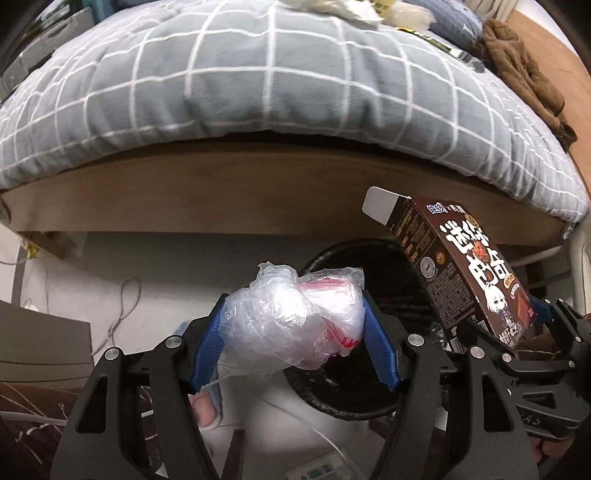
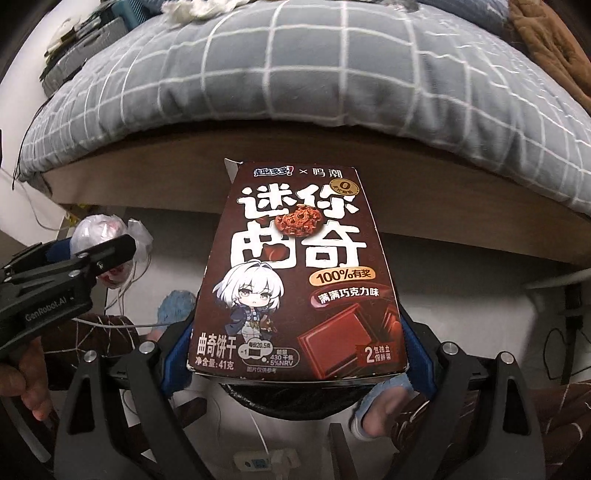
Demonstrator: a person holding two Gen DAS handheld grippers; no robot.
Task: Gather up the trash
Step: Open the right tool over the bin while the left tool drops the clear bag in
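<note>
My left gripper [image 1: 291, 325] is shut on a crumpled clear plastic bag [image 1: 295, 321] with red print, held above the left rim of a round black trash bin [image 1: 388, 402] on the floor. The bag also shows in the right wrist view [image 2: 96, 229]. My right gripper [image 2: 295, 347] is shut on a brown cookie box [image 2: 299, 273] with white Chinese lettering and a cartoon girl, its top flap open. The box [image 1: 465, 273] hangs tilted over the bin's right side. The box hides most of the bin [image 2: 291, 400] in the right wrist view.
A bed with a grey checked duvet [image 1: 258, 81] and wooden side board [image 1: 240, 192] stands right behind the bin. White wrappers [image 1: 332, 7] and a brown garment [image 1: 524, 70] lie on the bed. Cables [image 1: 122, 310] and a power strip [image 1: 325, 469] lie on the floor.
</note>
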